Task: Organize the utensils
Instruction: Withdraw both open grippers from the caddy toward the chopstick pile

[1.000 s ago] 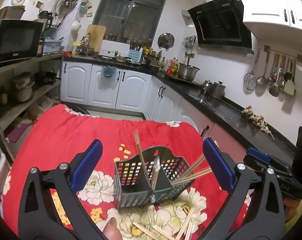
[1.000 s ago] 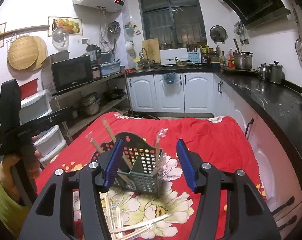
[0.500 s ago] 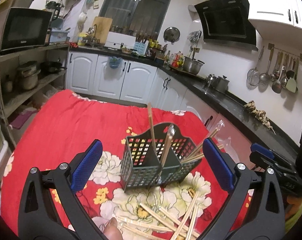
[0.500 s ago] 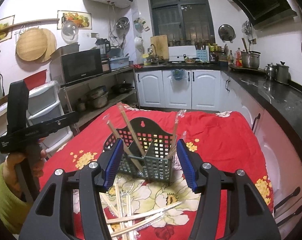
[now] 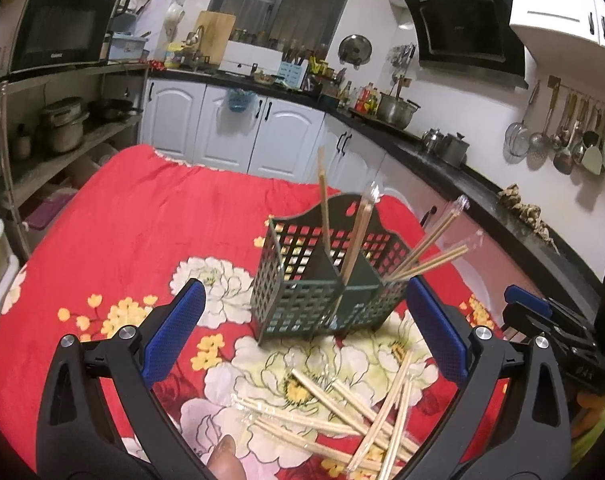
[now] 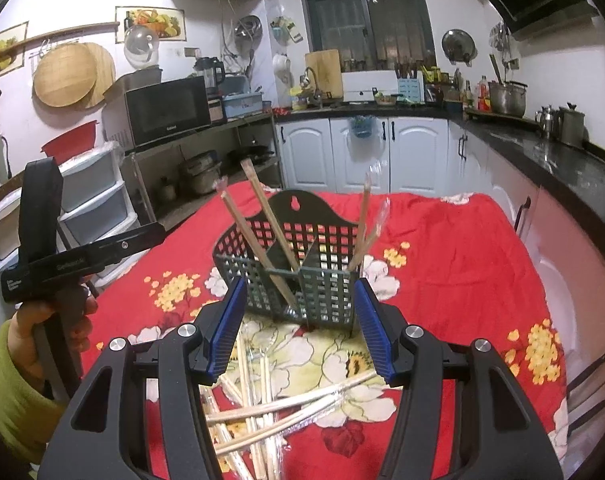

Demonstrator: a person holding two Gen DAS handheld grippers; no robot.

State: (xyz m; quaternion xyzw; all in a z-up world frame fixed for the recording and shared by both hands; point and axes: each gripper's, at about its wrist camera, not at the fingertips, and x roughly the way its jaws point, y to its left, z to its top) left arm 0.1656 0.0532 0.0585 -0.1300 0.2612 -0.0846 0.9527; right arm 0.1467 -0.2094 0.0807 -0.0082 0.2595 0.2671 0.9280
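Pale wooden chopsticks in clear sleeves (image 5: 342,412) lie scattered near the table's (image 5: 142,220) front edge, before the dark green lattice plastic caddy (image 5: 326,284), so the left tongs (image 5: 302,340) and right tongs (image 6: 298,324) hover wide and empty, ready to pick.

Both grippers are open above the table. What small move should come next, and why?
Probably lower the right gripper onto one wrapped pair in the loose chopsticks pile: its jaws are open and empty, the pile lies right below, and the green basket already holds a few.

The loose chopsticks (image 5: 354,412) run off the near edge in both views, their count unclear (clear wrappers blur them). The basket (image 6: 302,280) hides its sticks' lower ends. The left hand (image 6: 42,320) is cut off.
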